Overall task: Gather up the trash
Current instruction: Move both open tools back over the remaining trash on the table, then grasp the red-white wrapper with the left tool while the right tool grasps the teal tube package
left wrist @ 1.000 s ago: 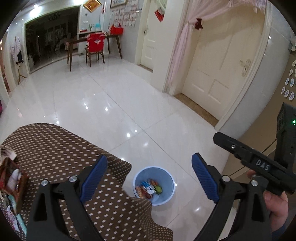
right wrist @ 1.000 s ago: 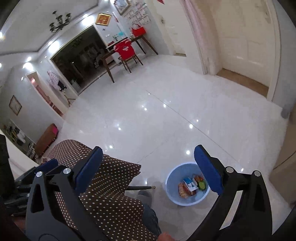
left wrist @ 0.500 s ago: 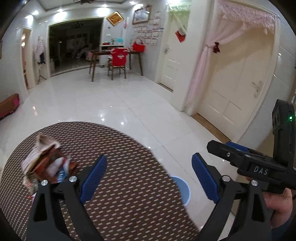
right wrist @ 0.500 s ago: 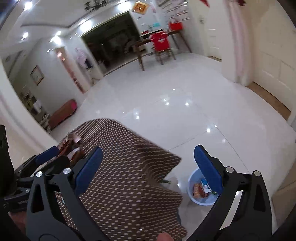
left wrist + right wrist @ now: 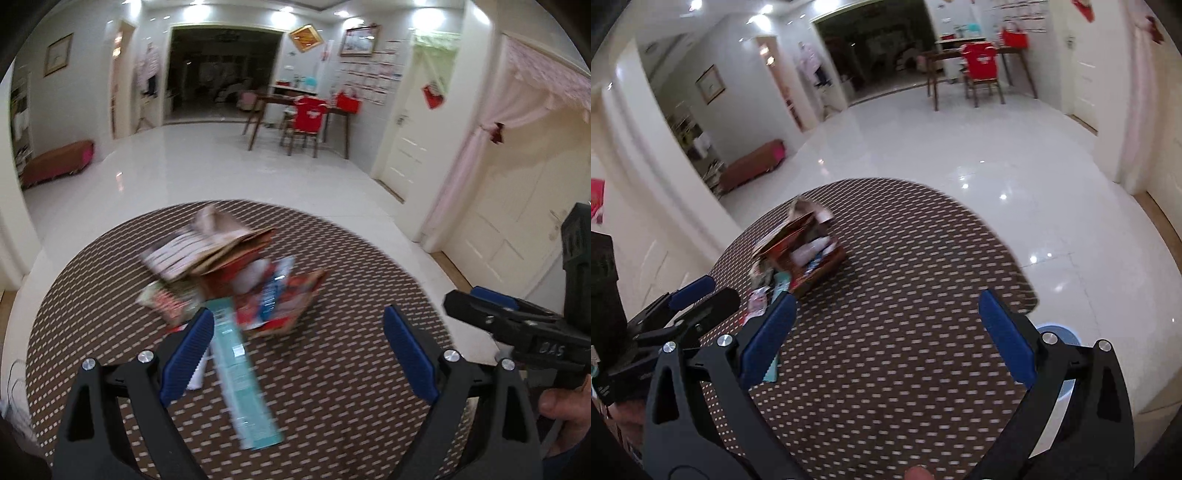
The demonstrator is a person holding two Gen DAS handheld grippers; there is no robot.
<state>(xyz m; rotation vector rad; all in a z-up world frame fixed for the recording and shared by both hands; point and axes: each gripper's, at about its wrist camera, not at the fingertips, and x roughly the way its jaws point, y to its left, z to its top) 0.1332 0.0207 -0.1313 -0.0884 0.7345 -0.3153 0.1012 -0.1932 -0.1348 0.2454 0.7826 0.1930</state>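
Observation:
A pile of trash [image 5: 236, 280] lies on the round table with a brown dotted cloth [image 5: 332, 406]: crumpled wrappers, red packets and a long teal box [image 5: 240, 373] that reaches toward me. My left gripper [image 5: 295, 347] is open and empty just short of the pile, with the teal box beside its left finger. My right gripper [image 5: 886, 332] is open and empty over the table, to the right of the pile [image 5: 798, 254]. The blue trash bin [image 5: 1060, 336] shows on the floor past the table's right edge, mostly hidden by my right finger.
White glossy floor [image 5: 221, 166] surrounds the table. A dining table with a red-covered chair [image 5: 306, 122] stands far back. Doors and a pink curtain [image 5: 480, 147] are on the right. A low bench [image 5: 753, 166] sits by the left wall.
Both grippers have swung left from the bin on the floor to the table. The trash pile has come to the middle of the left view and the bin has left it.

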